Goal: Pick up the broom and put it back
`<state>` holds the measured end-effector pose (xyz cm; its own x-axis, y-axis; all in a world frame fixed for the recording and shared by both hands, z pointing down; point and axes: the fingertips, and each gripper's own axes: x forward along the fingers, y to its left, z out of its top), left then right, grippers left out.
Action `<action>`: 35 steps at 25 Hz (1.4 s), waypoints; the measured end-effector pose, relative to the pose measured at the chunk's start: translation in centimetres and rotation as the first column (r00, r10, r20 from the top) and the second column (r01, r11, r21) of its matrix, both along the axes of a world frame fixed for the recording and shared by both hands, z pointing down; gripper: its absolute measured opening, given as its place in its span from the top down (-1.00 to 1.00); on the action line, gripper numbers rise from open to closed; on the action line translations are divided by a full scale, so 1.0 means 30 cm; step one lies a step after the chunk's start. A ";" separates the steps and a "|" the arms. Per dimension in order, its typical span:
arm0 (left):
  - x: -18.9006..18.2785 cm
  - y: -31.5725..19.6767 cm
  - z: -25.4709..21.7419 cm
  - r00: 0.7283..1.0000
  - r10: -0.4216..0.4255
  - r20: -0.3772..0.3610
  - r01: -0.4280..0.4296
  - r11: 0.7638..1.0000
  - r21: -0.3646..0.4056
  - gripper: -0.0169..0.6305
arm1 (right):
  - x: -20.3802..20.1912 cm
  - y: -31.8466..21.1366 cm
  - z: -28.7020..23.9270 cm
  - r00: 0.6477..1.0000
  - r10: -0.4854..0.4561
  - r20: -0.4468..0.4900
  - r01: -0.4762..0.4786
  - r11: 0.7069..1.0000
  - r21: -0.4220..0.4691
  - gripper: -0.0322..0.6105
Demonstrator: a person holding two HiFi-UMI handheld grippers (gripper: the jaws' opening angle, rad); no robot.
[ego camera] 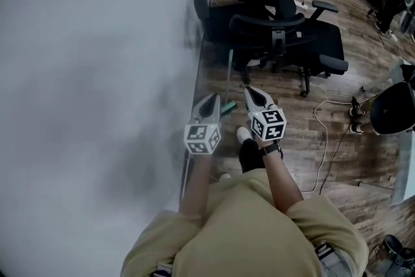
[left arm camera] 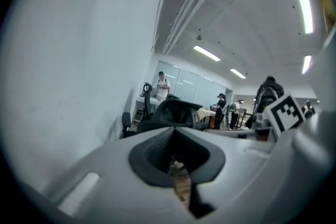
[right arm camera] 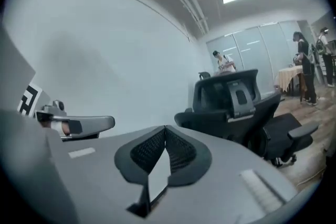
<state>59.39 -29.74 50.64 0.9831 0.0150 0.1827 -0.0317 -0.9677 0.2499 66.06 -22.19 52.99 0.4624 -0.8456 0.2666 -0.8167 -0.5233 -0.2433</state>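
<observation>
A thin pale-green pole (ego camera: 229, 67) stands upright against the foot of the white wall, with a teal piece (ego camera: 227, 108) low beside it; it looks like the broom. In the head view both grippers are raised in front of me, apart from the pole. My left gripper (ego camera: 211, 99) (left arm camera: 172, 132) is shut, its pads meeting at the tips with nothing between them. My right gripper (ego camera: 249, 91) (right arm camera: 165, 128) is shut and empty too. The left gripper (right arm camera: 79, 126) shows at the left of the right gripper view.
The white wall (ego camera: 97, 74) fills the left. Black office chairs (ego camera: 285, 42) stand just beyond the pole, another chair (ego camera: 392, 110) at the right. A white cable (ego camera: 327, 133) loops over the wooden floor. People stand far back (left arm camera: 163, 85).
</observation>
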 end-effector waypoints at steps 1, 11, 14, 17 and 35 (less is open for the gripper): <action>-0.006 -0.006 -0.053 1.000 0.005 -0.025 -0.004 1.000 0.017 0.94 | -0.013 0.005 -0.062 1.000 0.011 -0.026 -0.011 1.000 0.015 0.88; -0.107 0.052 -0.392 0.976 0.070 -0.206 -0.051 0.994 0.096 0.94 | -0.152 0.126 -0.490 0.961 0.134 -0.241 -0.100 0.984 0.149 0.89; -0.118 0.077 -0.418 0.971 0.087 -0.224 -0.063 0.991 0.114 0.94 | -0.171 0.151 -0.537 0.949 0.158 -0.274 -0.116 0.980 0.163 0.89; -0.139 0.090 -0.430 0.969 0.098 -0.227 -0.070 0.989 0.131 0.94 | -0.204 0.157 -0.547 0.943 0.163 -0.290 -0.121 0.980 0.158 0.89; -0.196 0.113 -0.475 0.966 0.099 -0.240 -0.061 0.985 0.161 0.94 | -0.271 0.190 -0.577 0.933 0.167 -0.318 -0.123 0.981 0.153 0.89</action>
<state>53.52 -26.37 36.39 0.9945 0.0865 -0.0584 0.0916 -0.9916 0.0915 57.94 -16.50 35.68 0.6255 -0.7798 -0.0271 -0.7800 -0.6240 -0.0481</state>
